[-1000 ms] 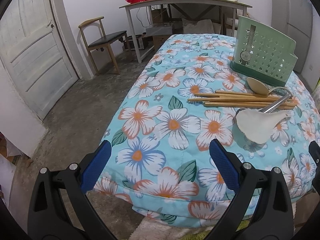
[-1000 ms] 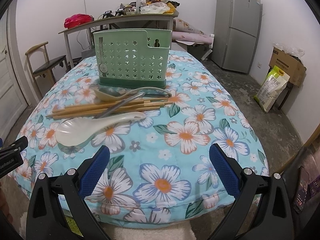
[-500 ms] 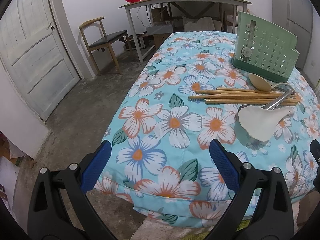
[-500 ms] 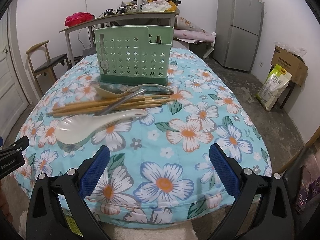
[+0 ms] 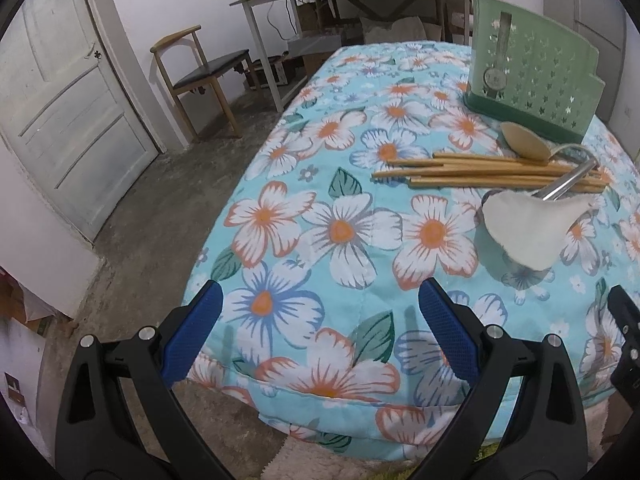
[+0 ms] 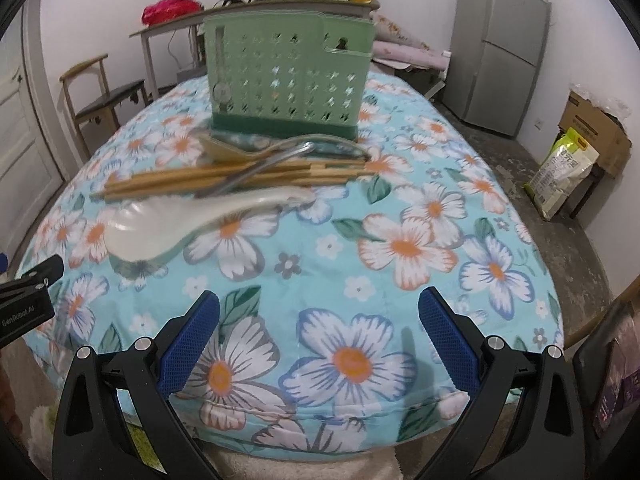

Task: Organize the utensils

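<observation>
Right wrist view: blurred utensil pile (image 6: 224,180), metal piece's (image 6: 256,172) type unclear.

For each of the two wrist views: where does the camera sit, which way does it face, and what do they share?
Left wrist: on the left gripper, at the table's near left corner, facing across toward door and chair; open blue fingers show.
Right wrist: on the right gripper, at the near edge, facing the green utensil holder; open fingers show.
Shared: holder, chopsticks, white spoon.
</observation>
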The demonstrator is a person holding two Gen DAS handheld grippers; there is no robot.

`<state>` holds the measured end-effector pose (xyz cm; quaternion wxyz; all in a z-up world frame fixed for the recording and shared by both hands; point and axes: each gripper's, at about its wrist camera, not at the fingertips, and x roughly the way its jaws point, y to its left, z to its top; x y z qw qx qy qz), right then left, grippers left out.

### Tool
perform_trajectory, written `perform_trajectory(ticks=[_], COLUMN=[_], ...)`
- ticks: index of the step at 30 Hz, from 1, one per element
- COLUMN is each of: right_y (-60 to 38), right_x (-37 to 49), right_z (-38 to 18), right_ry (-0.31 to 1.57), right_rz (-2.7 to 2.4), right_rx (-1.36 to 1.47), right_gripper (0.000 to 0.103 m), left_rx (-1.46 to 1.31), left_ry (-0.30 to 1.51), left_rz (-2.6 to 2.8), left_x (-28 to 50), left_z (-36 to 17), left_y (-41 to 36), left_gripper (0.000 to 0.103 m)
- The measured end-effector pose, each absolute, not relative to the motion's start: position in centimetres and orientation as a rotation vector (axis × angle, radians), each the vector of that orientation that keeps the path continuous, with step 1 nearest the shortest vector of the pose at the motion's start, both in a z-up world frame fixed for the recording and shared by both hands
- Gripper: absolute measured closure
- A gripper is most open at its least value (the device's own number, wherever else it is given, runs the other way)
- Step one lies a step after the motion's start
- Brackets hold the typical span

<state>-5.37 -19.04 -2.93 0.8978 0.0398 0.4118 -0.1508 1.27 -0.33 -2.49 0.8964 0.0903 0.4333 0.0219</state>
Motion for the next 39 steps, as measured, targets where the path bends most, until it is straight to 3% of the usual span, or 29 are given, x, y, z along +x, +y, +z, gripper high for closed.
perform_trajectory(ticks=[16, 22, 39], right_y=[-18.7, -19.5, -19.7], right_x=[-2.7, -2.7, -3.2], right_z=[-5.0, -5.4, -5.5], right_ry=[0.905, 0.906, 0.881], right_rz=[-0.227, -0.196, -0.185], right_rx=[0.061, 0.113, 0.120], right_gripper=[0.006, 0.006, 0.006], left_rx=[0.238, 0.018, 0.025], left_ry=[0.933, 1.027, 0.935], left_rz=[0.056, -0.009, -0.065], left_x=[3.2, 4.3, 2.8], left_z=[-4.7, -5.1, -3.9], left_y=[-1.9, 0.9, 0.3], left_gripper=[0.007, 0.007, 0.007])
